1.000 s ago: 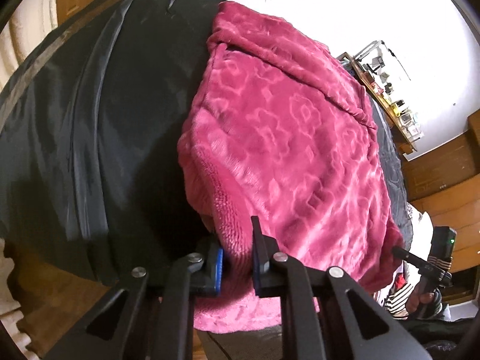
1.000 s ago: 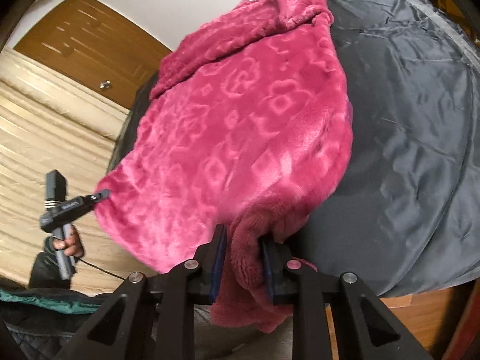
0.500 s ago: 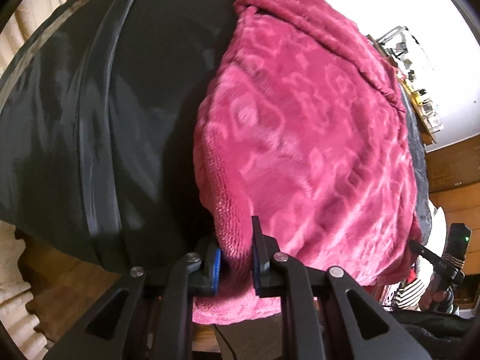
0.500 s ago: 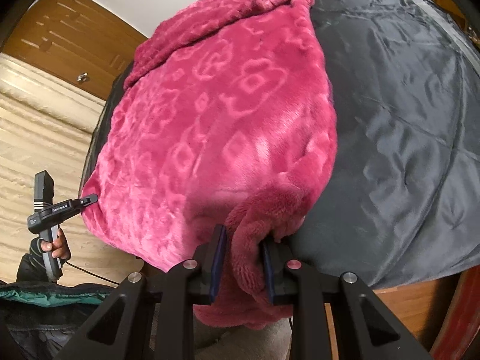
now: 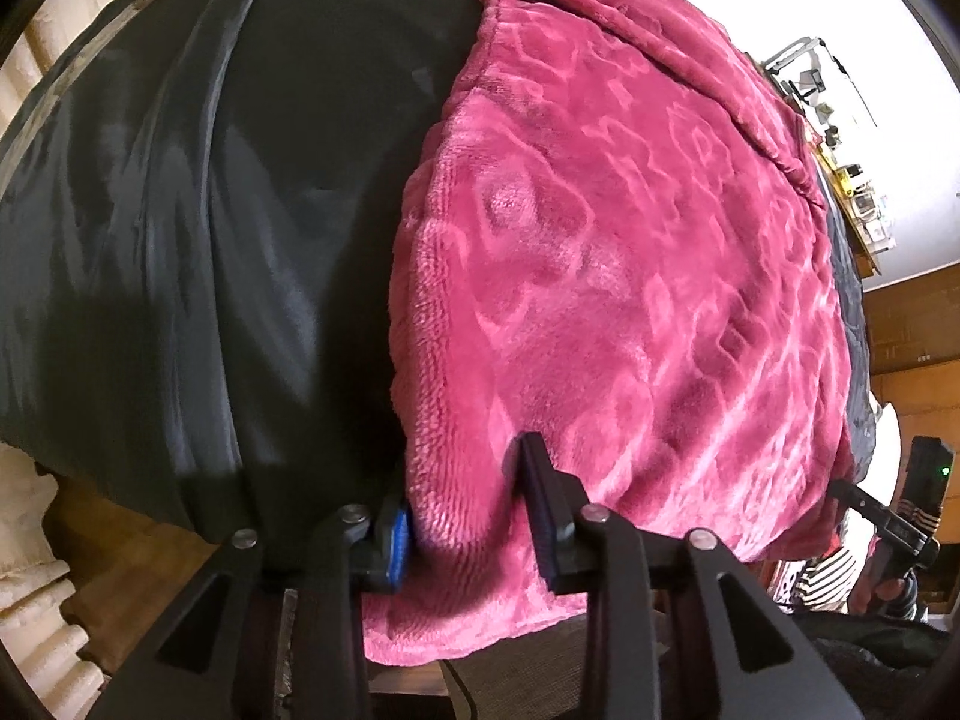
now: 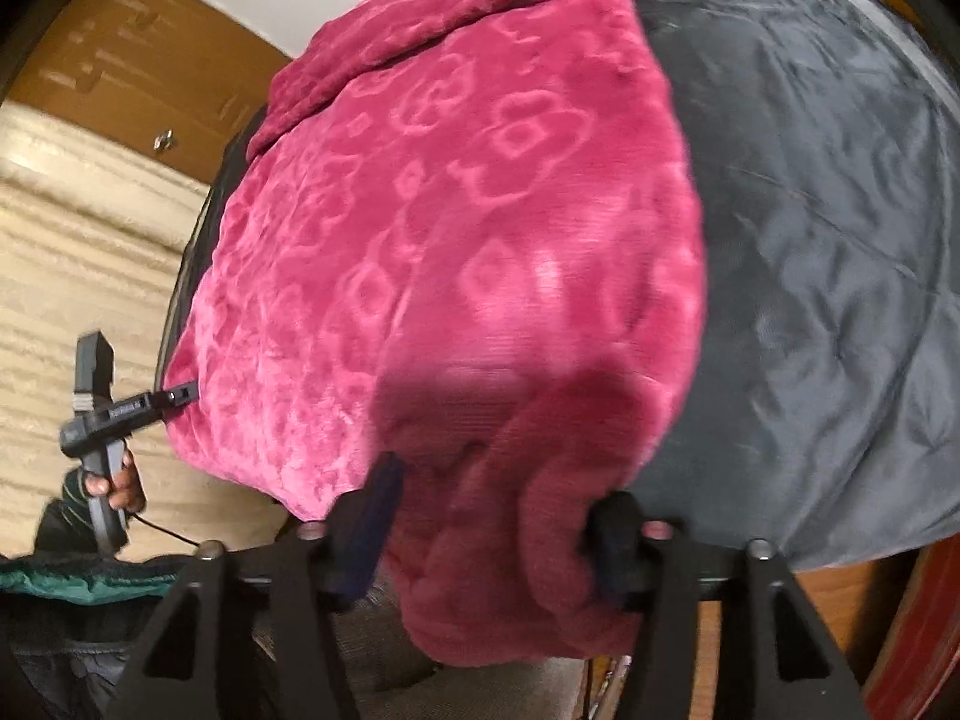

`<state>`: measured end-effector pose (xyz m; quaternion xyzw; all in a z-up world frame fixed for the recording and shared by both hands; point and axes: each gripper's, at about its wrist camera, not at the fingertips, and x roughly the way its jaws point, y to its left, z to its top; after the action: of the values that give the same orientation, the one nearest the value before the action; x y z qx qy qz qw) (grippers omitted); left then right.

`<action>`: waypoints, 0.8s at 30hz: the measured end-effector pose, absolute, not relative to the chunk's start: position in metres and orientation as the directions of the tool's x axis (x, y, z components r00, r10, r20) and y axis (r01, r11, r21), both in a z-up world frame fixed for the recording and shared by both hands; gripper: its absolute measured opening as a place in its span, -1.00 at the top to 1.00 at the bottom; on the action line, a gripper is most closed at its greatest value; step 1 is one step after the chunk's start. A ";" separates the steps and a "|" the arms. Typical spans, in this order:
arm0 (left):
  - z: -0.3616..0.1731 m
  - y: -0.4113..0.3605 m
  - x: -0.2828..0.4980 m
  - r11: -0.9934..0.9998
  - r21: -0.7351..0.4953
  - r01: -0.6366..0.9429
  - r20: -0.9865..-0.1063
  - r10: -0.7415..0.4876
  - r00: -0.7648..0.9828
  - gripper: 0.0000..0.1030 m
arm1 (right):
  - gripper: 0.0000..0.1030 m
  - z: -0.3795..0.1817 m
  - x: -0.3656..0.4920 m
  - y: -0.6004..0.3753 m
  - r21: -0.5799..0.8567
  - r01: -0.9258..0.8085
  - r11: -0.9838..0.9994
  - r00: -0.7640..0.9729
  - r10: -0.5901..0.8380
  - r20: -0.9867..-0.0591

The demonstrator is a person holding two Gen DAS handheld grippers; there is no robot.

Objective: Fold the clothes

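Both of my grippers sit at the near hem of the pink fleece garment [image 5: 630,276], and both are letting go. On my left gripper [image 5: 468,516] the jaws are opening; the near left corner of the garment lies between them, close against the blue-padded finger [image 5: 396,540], while the other finger rests on top of the pile and I cannot tell whether it presses. On my right gripper [image 6: 498,516] the jaws are opening wider, blurred with motion, and the bunched near right corner of the garment [image 6: 480,240] hangs loose between them, apart from both fingers as far as I can see.

Just past the grippers the garment spreads flat over a bed covered with a dark grey quilt [image 6: 840,240]. Its near hem droops over the bed's edge towards the brown wooden floor [image 5: 120,540]. To the left of the garment the quilt [image 5: 180,240] lies bare and glossy with long creases; to its right it shows stitched, puckered panels. At the garment's far end a folded band, a collar or a sleeve, lies across it.

Beyond the garment on the left stand a ribbed cream panel [image 6: 78,252] and a wooden door [image 6: 138,78]. Beyond it on the right stands a cluttered shelf [image 5: 840,150] against a white wall.
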<state>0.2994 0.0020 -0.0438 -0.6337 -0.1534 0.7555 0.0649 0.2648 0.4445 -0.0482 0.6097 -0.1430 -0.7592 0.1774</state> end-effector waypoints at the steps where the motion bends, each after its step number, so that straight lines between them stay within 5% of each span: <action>1: -0.044 0.002 0.300 -0.944 -0.317 0.095 -0.937 0.296 -0.187 0.39 | -0.19 -0.047 0.266 0.439 0.405 0.119 -0.907 -0.196 -0.421 -0.886; 3: -0.044 0.001 0.301 -0.941 -0.326 0.095 -0.934 0.305 -0.186 0.52 | -0.16 -0.045 0.268 0.431 0.357 0.157 -0.921 -0.203 -0.384 -0.901; 6: -0.042 0.000 0.303 -0.937 -0.337 0.093 -0.930 0.316 -0.187 0.63 | 0.44 -0.046 0.268 0.435 0.337 0.143 -0.931 -0.208 -0.361 -0.909; 9: -0.035 0.000 0.304 -0.929 -0.364 0.067 -0.919 0.346 -0.190 0.67 | 0.61 -0.045 0.266 0.450 0.436 0.097 -0.895 -0.199 -0.446 -0.873; 24: 0.064 -0.014 0.268 -0.785 -0.619 0.012 -0.727 0.567 -0.387 0.70 | 0.64 0.021 0.234 0.469 0.782 0.095 -0.616 -0.354 -0.755 -0.552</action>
<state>0.2681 -0.0138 0.0638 -0.5249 -0.2761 0.7856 0.1765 0.2339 0.4695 0.0212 0.4930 -0.3345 -0.7516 0.2829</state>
